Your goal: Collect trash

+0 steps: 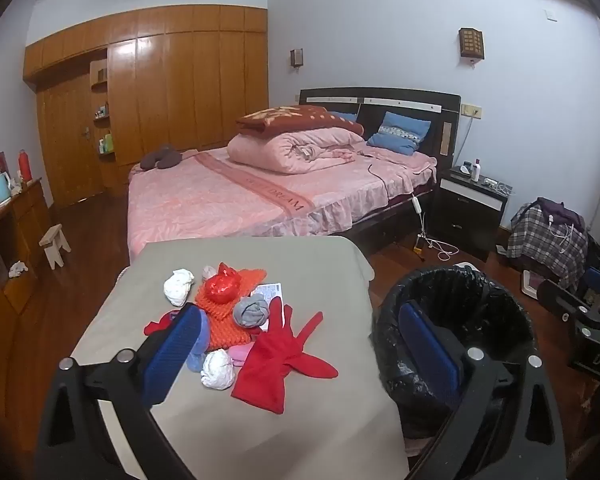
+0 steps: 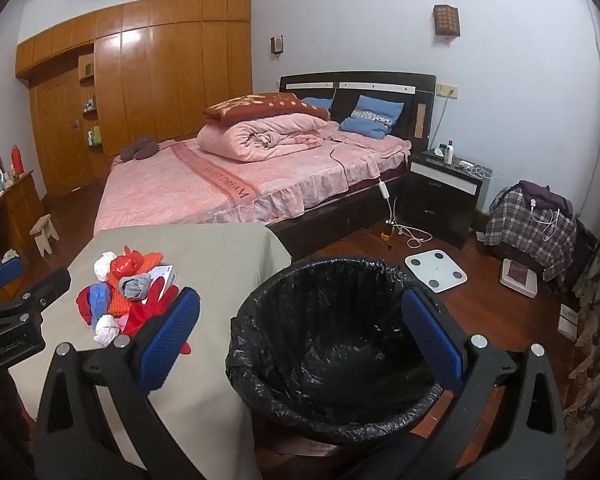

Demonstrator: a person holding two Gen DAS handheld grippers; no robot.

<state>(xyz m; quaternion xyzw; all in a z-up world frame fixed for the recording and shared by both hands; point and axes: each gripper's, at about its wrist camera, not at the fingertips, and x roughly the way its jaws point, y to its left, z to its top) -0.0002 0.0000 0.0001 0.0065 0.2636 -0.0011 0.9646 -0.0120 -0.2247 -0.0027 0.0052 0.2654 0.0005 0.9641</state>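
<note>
A pile lies on the grey-covered table (image 1: 220,420): a red glove (image 1: 278,360), white crumpled wads (image 1: 218,369) (image 1: 178,286), a red crumpled bag (image 1: 221,288), a grey sock ball (image 1: 251,310), an orange knit cloth (image 1: 220,320) and a white packet (image 1: 270,291). The pile also shows in the right wrist view (image 2: 128,292). A bin with a black liner (image 2: 332,340) (image 1: 456,340) stands right of the table. My left gripper (image 1: 300,354) is open and empty above the table's near edge. My right gripper (image 2: 300,344) is open and empty over the bin.
A bed (image 1: 260,188) with pink bedding stands beyond the table, a wooden wardrobe (image 1: 160,88) behind it. A dark nightstand (image 2: 444,196), cables and a white scale (image 2: 436,270) are on the wooden floor at right. A small stool (image 1: 54,244) and dresser are at left.
</note>
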